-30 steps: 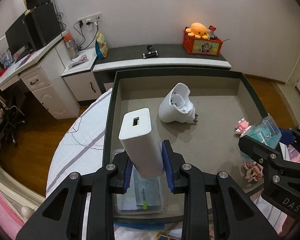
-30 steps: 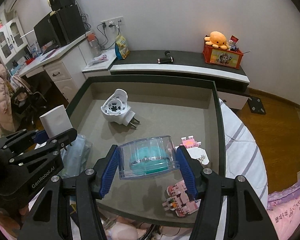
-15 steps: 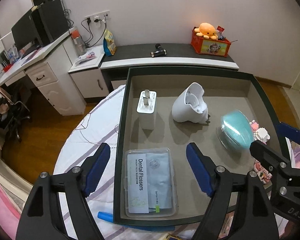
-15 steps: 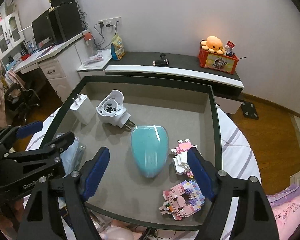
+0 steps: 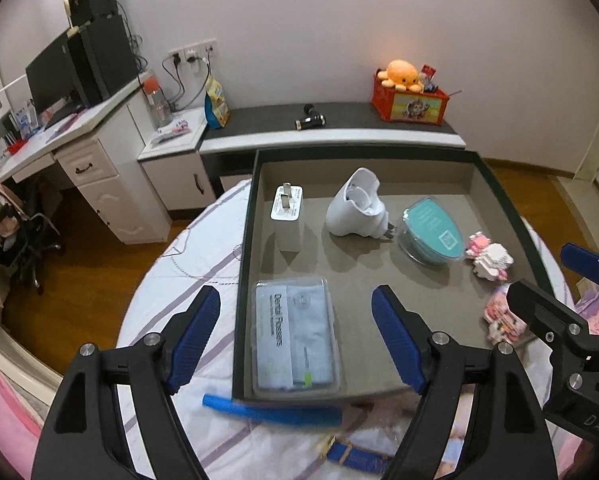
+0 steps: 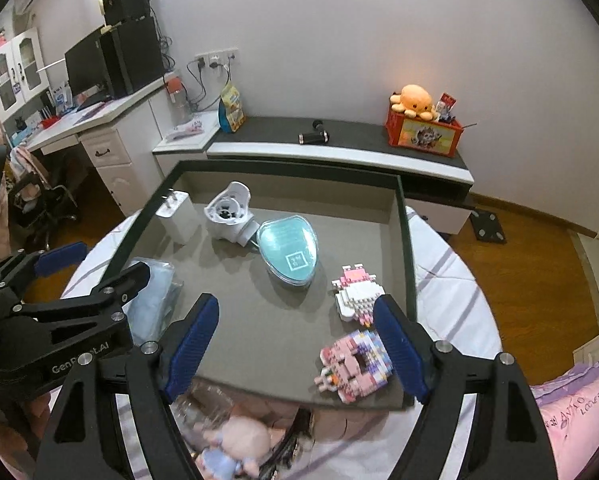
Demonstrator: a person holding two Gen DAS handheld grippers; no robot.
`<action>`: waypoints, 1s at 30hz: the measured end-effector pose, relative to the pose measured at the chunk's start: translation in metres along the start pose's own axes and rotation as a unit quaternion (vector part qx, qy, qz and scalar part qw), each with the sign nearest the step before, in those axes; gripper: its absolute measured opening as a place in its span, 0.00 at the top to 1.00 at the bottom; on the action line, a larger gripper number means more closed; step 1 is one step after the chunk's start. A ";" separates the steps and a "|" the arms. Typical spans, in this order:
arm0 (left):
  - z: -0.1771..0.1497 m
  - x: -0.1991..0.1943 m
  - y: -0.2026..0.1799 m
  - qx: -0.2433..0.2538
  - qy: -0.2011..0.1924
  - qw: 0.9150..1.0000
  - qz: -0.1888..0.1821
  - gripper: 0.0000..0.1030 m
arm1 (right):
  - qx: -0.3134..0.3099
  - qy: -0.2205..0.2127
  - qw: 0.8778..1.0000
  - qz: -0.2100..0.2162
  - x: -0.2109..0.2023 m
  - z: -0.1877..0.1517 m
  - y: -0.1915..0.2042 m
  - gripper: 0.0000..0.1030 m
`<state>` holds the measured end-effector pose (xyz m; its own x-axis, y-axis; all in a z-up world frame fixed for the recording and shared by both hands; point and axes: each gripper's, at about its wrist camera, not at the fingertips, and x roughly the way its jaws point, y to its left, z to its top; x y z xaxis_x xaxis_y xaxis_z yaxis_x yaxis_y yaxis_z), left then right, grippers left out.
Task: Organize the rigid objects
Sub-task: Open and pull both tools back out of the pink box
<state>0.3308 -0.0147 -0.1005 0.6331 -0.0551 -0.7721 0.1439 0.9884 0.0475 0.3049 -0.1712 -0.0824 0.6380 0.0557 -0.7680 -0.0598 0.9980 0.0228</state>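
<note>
A dark tray (image 5: 246, 216) (image 6: 404, 240) holds a white charger block (image 5: 286, 220) (image 6: 177, 216), a white plug adapter (image 5: 357, 210) (image 6: 229, 216), a teal clear-lidded case (image 5: 433, 232) (image 6: 289, 252), a dental flosser box (image 5: 295, 344) (image 6: 151, 304) and pink-and-white brick figures (image 5: 491, 258) (image 6: 357, 294) (image 6: 355, 364). My left gripper (image 5: 295, 344) is open and empty above the tray's near left. My right gripper (image 6: 295, 348) is open and empty above the tray's near right.
The tray rests on a white striped cloth (image 5: 187, 264). A blue pen (image 5: 271, 412) lies in front of the tray. A doll (image 6: 235, 448) lies below the tray's front edge. A desk (image 5: 79, 148) and a low bench (image 5: 331, 128) stand behind.
Both grippers have let go and opened: the charger block and the teal case now rest in the tray. Both grippers have drawn back toward the tray's near edge.
</note>
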 end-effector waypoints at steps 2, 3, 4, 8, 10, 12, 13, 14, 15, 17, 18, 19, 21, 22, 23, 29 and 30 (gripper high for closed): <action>-0.007 -0.016 0.000 0.000 -0.014 1.000 -0.001 0.22 | -0.002 -0.010 1.000 -0.004 -0.012 -0.005 0.002 0.21; -0.011 -0.025 0.001 -0.001 -0.021 1.000 -0.003 0.22 | -0.004 -0.017 1.000 -0.006 -0.022 -0.009 0.004 0.21; -0.015 -0.034 0.002 -0.002 -0.027 1.000 -0.003 0.22 | -0.004 -0.021 1.000 -0.007 -0.029 -0.012 0.005 0.21; -0.034 -0.068 0.005 -0.003 -0.054 0.999 -0.003 0.22 | -0.004 -0.042 0.999 -0.014 -0.059 -0.030 0.011 0.21; -0.045 -0.086 0.006 -0.004 -0.068 0.998 -0.003 0.21 | -0.003 -0.057 0.998 -0.018 -0.079 -0.041 0.014 0.21; -0.060 -0.106 0.008 -0.003 -0.086 0.996 -0.006 0.20 | -0.002 -0.074 0.997 -0.023 -0.099 -0.052 0.017 0.21; -0.067 -0.117 0.009 -0.005 -0.095 0.995 -0.006 0.20 | -0.002 -0.083 0.996 -0.025 -0.108 -0.057 0.018 0.21; -0.073 -0.125 0.010 -0.008 -0.101 0.995 -0.005 0.20 | -0.002 -0.091 0.995 -0.026 -0.118 -0.062 0.019 0.21; -0.078 -0.133 0.011 -0.011 -0.107 0.994 -0.004 0.20 | -0.003 -0.101 0.995 -0.028 -0.130 -0.069 0.021 0.21; -0.091 -0.153 0.012 -0.014 -0.123 0.992 -0.002 0.19 | -0.006 -0.111 0.993 -0.034 -0.146 -0.080 0.024 0.21; -0.095 -0.160 0.013 -0.014 -0.129 0.992 -0.001 0.18 | -0.008 -0.120 0.992 -0.040 -0.156 -0.087 0.026 0.21; -0.103 -0.171 0.013 -0.016 -0.138 0.990 0.001 0.16 | -0.009 -0.126 0.991 -0.044 -0.163 -0.092 0.027 0.21; -0.112 -0.184 0.013 -0.018 -0.150 0.988 0.004 0.14 | -0.008 -0.134 0.990 -0.044 -0.177 -0.101 0.031 0.21; -0.117 -0.191 0.013 -0.018 -0.157 0.987 0.006 0.13 | -0.006 -0.136 0.990 -0.042 -0.182 -0.105 0.032 0.21; -0.124 -0.199 0.012 -0.017 -0.165 0.986 0.008 0.12 | -0.005 -0.138 0.990 -0.041 -0.186 -0.109 0.034 0.21; -0.150 -0.221 0.009 -0.013 -0.185 0.982 0.019 0.04 | 0.003 -0.149 0.988 -0.045 -0.210 -0.135 0.037 0.21; -0.152 -0.222 0.010 -0.015 -0.185 0.983 0.014 0.03 | 0.005 -0.148 0.988 -0.043 -0.213 -0.140 0.038 0.21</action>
<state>0.0757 0.0288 -0.0248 0.8706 -0.0691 -0.4872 0.1027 0.9938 0.0426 0.0594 -0.1496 -0.0075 0.8370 -0.0245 -0.5467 0.0110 0.9995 -0.0279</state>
